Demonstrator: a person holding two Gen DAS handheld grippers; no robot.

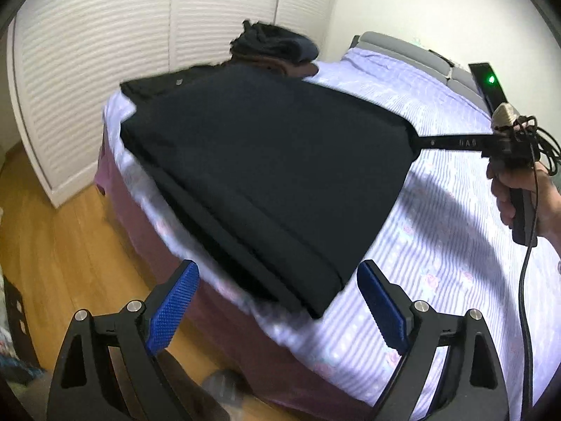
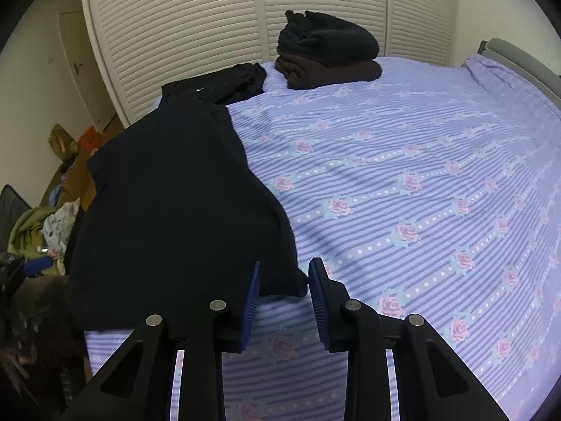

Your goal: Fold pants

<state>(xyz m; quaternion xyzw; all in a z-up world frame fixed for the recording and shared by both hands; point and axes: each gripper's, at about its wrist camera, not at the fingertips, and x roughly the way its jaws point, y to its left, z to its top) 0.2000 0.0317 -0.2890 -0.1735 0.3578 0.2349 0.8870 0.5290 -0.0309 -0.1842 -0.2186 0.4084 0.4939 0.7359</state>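
Black pants (image 1: 266, 175) lie folded along the edge of the bed, seen also in the right wrist view (image 2: 168, 203). My left gripper (image 1: 277, 301) is open, its blue pads either side of the pants' near end, slightly short of it. My right gripper (image 2: 284, 294) is partly open at the pants' corner (image 2: 298, 287), the cloth lying between the pads but not clamped. In the left wrist view the right gripper (image 1: 420, 142) touches the pants' right edge, held by a hand.
The bed has a lilac striped flowered sheet (image 2: 420, 193). A pile of dark folded clothes (image 2: 326, 52) sits at its far side. White louvred wardrobe doors (image 2: 210, 17) stand behind. Wooden floor (image 1: 63, 252) and laundry clutter (image 2: 45, 231) lie left of the bed.
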